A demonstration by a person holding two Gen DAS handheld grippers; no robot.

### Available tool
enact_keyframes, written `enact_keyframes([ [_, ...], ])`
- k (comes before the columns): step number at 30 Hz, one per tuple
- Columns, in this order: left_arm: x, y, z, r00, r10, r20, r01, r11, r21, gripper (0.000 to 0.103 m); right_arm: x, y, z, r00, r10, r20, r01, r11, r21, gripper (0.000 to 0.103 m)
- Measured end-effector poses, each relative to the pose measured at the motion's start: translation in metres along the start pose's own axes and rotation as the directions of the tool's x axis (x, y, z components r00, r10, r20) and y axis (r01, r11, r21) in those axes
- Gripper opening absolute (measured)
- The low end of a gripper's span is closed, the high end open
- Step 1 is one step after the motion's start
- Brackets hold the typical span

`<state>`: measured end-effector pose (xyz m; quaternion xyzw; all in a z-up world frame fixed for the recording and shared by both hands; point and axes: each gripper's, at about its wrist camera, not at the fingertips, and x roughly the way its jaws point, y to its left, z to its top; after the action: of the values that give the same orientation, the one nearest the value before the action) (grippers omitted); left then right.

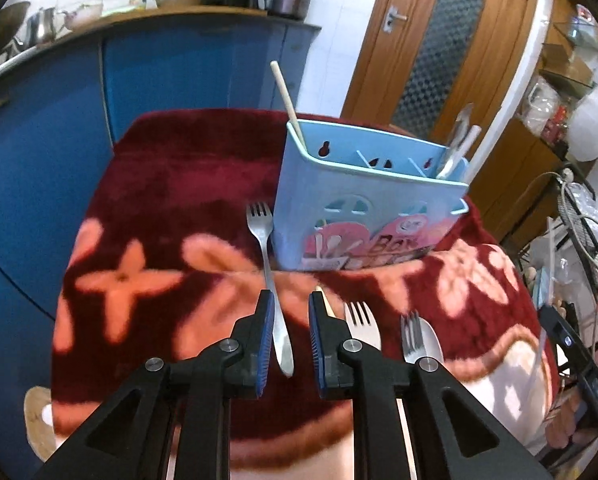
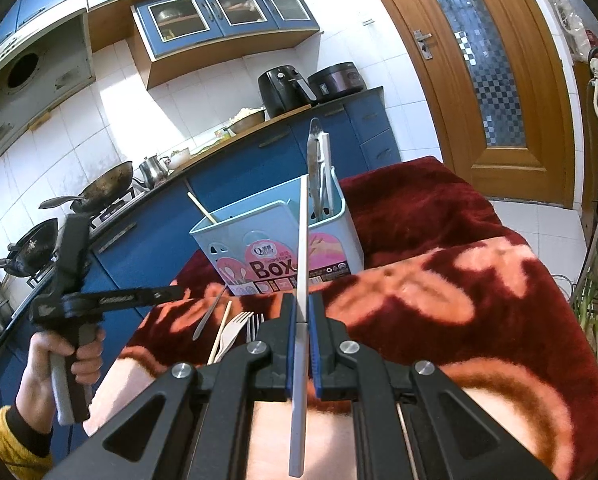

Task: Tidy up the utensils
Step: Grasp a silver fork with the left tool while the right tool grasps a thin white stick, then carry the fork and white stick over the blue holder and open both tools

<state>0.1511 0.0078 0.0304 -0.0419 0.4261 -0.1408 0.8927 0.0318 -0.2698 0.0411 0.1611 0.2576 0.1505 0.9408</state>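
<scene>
Left claw (image 1: 290, 300) parted, empty, straddling steel fork (image 1: 267, 264) handle; fork lies lengthwise along claw axis, tines toward blue box (image 1: 363, 216). Right claw (image 2: 302, 300) clenched on white chopstick (image 2: 301, 272), pointing at box.

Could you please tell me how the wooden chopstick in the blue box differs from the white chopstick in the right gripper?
The wooden chopstick is tan; the white chopstick is pale grey-white. The wooden one stands leaning in the left end of the blue box; the white one is clamped in the right gripper, outside the box. Both are slim, straight sticks.
</scene>
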Motion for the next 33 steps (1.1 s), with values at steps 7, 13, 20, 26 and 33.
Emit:
enact_keyframes([
  [7,0.041,0.007,0.029,0.997,0.026,-0.078,-0.026,1.0,-0.001,0.018,0.004,-0.009,0.0,1.0,-0.006,-0.012,0.006,1.0,0.008,0.008],
  [13,0.067,0.019,0.034,0.991,-0.01,-0.131,0.006,1.0,-0.027,0.017,0.008,-0.017,0.001,1.0,-0.016,-0.02,0.016,1.0,0.023,0.008],
  [20,0.087,0.027,0.031,0.986,-0.014,-0.169,0.009,1.0,-0.029,0.017,0.013,-0.02,0.002,0.999,-0.021,-0.032,0.022,0.999,0.025,0.008],
  [26,0.1,0.046,0.034,0.979,-0.121,-0.162,0.104,0.988,-0.113,0.007,0.015,-0.018,0.001,0.999,-0.026,-0.037,0.026,0.999,0.02,0.008],
  [33,0.078,0.056,0.023,0.99,-0.116,-0.08,0.101,0.981,-0.168,0.003,0.016,-0.016,0.0,0.999,-0.016,-0.044,0.017,1.0,0.016,0.008],
])
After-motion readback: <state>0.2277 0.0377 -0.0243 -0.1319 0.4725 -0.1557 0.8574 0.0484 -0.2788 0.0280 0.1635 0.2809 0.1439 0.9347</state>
